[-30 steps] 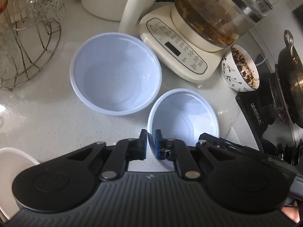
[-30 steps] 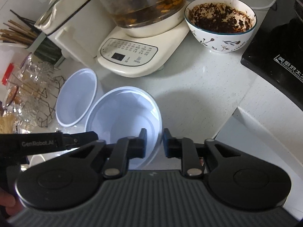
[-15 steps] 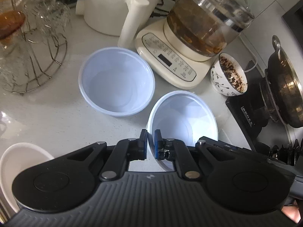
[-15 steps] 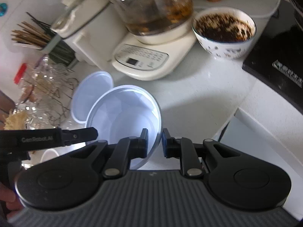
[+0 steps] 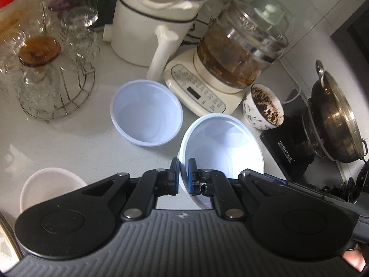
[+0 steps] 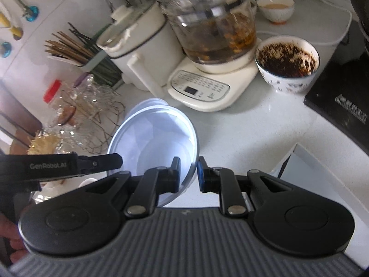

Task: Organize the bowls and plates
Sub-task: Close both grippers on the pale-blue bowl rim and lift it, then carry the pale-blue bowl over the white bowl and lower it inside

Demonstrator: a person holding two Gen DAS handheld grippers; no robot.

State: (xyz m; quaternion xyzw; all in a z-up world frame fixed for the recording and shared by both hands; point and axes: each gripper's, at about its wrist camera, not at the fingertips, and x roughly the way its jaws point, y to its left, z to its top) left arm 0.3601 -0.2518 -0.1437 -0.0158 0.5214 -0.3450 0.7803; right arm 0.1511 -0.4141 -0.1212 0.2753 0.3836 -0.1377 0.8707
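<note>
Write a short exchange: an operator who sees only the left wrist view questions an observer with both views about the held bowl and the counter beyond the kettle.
Operator: My left gripper is pinching the rim of the pale blue bowl. Is the right gripper on it too?
Observer: Yes. The right gripper is shut on the rim at the opposite side, one finger inside the bowl and one outside.
Operator: Is anything beyond the glass kettle?
Observer: A small cup of beige liquid stands on the counter there, out of your view.
</note>
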